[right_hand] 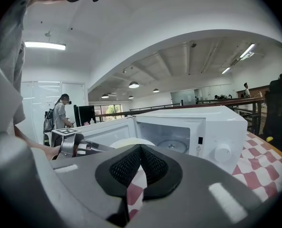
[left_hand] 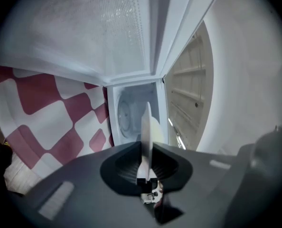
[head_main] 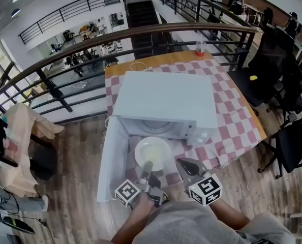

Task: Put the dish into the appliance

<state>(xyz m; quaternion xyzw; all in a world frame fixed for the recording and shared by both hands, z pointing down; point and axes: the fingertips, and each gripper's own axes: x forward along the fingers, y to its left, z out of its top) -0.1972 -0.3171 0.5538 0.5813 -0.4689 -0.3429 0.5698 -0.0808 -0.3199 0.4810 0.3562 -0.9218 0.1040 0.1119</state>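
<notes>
Plate: a pale round plate [head_main: 152, 153] held level in the air just outside the microwave's mouth, not yet inside.
Feel: looks like glazed china, so stiff, smooth, rather slippery, and likely to chip if it knocks the frame; light enough for one grip, I'd judge.
Hold: the near rim is the only sensible place to take it, and there it is pinched; held at one edge, the far side may droop.
Left tongs: the left tongs [head_main: 147, 169] are clenched on that near rim, the thin edge running straight between the pads.
Right tongs: the right tongs [head_main: 184, 164] hang just right of the plate, closed together with nothing in them.
Microwave: the white microwave [head_main: 163, 100] stands open with its glass tray [right_hand: 172, 145] bare.
Door: the door [head_main: 112, 159] swings out on the left, near the plate, so clearance is tight there.
Desk: the desk [head_main: 232, 111] wears a red and white checked cloth [head_main: 240, 131].
</notes>
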